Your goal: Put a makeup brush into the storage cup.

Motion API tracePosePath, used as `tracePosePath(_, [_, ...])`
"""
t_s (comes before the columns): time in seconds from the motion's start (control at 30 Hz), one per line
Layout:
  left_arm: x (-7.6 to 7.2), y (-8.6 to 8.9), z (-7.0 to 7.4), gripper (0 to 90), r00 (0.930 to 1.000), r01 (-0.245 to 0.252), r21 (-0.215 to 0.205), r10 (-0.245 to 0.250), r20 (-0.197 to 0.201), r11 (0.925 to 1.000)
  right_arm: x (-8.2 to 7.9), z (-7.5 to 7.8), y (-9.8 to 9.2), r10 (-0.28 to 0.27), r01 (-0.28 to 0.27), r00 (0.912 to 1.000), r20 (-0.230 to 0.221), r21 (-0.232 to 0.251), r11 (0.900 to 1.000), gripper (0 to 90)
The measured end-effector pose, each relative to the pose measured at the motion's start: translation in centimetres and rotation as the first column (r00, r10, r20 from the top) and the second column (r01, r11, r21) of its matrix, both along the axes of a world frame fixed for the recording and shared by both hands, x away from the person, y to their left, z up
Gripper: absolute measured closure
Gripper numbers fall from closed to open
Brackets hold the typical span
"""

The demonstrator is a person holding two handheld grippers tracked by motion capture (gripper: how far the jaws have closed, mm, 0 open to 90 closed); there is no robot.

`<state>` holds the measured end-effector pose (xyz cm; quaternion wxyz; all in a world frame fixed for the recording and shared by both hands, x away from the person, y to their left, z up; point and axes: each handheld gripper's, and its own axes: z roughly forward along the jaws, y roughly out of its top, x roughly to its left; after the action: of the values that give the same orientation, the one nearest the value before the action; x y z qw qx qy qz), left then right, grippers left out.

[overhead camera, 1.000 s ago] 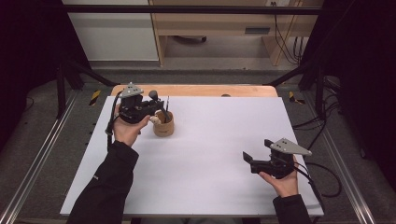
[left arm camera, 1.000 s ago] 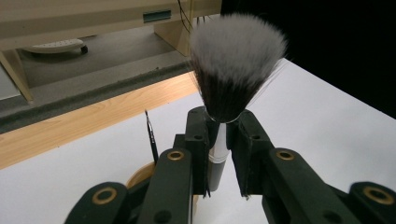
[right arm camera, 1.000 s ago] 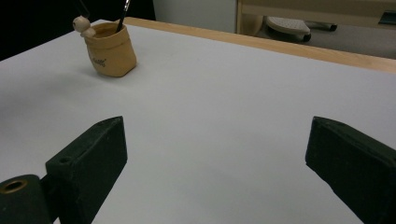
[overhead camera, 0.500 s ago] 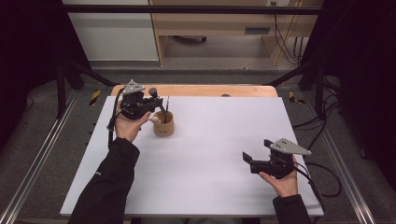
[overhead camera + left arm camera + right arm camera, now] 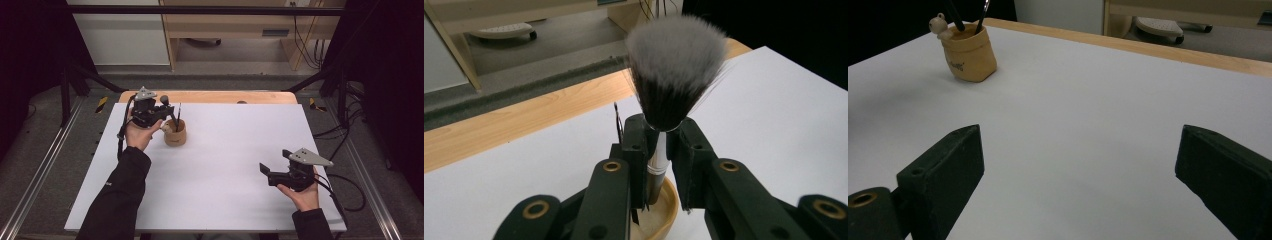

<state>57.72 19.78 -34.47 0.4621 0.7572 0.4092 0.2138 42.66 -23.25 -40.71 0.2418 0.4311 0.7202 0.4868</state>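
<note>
Clamping on the silver ferrule of a makeup brush (image 5: 659,150), the left gripper (image 5: 658,150) is holding it upright, the pads pressing from both sides just under the bristles. Its fluffy head, dark at the base and fading to white at the tips, is rising above the jaws in the left gripper view. Below the jaws, the brush's lower end is reaching down into the mouth of a small tan cup (image 5: 659,215), which is sitting on the white table (image 5: 784,110). In the high view the left gripper (image 5: 167,114) is hovering just above and beside the cup (image 5: 175,136) at the far left of the table (image 5: 235,150), and a thin dark stick (image 5: 178,114) is standing in the cup.

Well apart, near the table's right front, the right gripper (image 5: 266,172) is lying low over the surface in the person's hand, its jaws (image 5: 1083,175) standing wide apart with nothing between them, pointing toward the cup (image 5: 970,52).
</note>
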Motion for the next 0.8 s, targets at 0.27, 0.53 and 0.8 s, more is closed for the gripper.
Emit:
tracePosePath(0.27, [0.2,-0.1,-0.9,77.1,0.9998,-0.002,0.010,0.002,-0.018,0.9999,0.0,0.0,0.1,0.000,0.000,1.0000,-0.004,0.002,1.000,6.1])
tracePosePath(0.53, [0.3,-0.3,-2.0,77.0,0.9994,0.004,0.017,-0.003,-0.035,0.9999,0.0,-0.1,0.1,0.001,-0.001,1.0000,-0.004,-0.004,1.000,6.1])
tracePosePath(0.8, [0.4,-0.6,-3.3,77.0,0.9984,0.008,0.025,-0.007,-0.057,0.9997,0.0,-0.1,0.2,0.003,-0.003,1.0000,-0.006,-0.003,1.000,6.1])
